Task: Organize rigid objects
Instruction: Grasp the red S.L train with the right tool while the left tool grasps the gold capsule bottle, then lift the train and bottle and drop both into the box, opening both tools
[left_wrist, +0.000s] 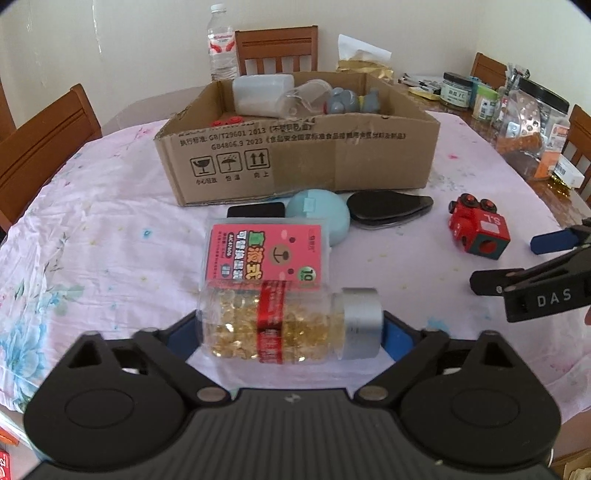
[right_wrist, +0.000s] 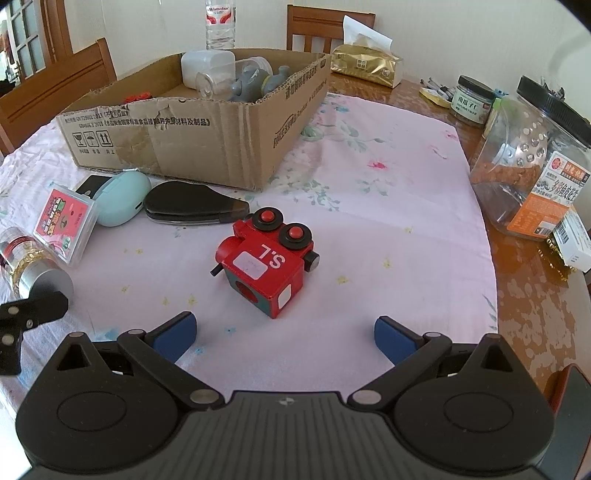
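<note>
On the cloth: one capsule bottle (left_wrist: 288, 325) at six o'clock, one pink card case (left_wrist: 267, 251), one blue case (left_wrist: 319, 218), one red toy train (right_wrist: 267, 260), one cardboard box (left_wrist: 295, 147) at twelve o'clock.

A home dining room — a round table (right_wrist: 524, 295) under a pink floral cloth (right_wrist: 388, 192), ringed by wooden slat-back chairs (left_wrist: 277, 50) at twelve, nine and three o'clock. Household clutter crowds the table's two o'clock edge — snack jars (right_wrist: 532, 162), a gold tissue pack (right_wrist: 365, 64) — with a water bottle (left_wrist: 221, 40) at eleven, against plain cream walls (left_wrist: 110, 44).
</note>
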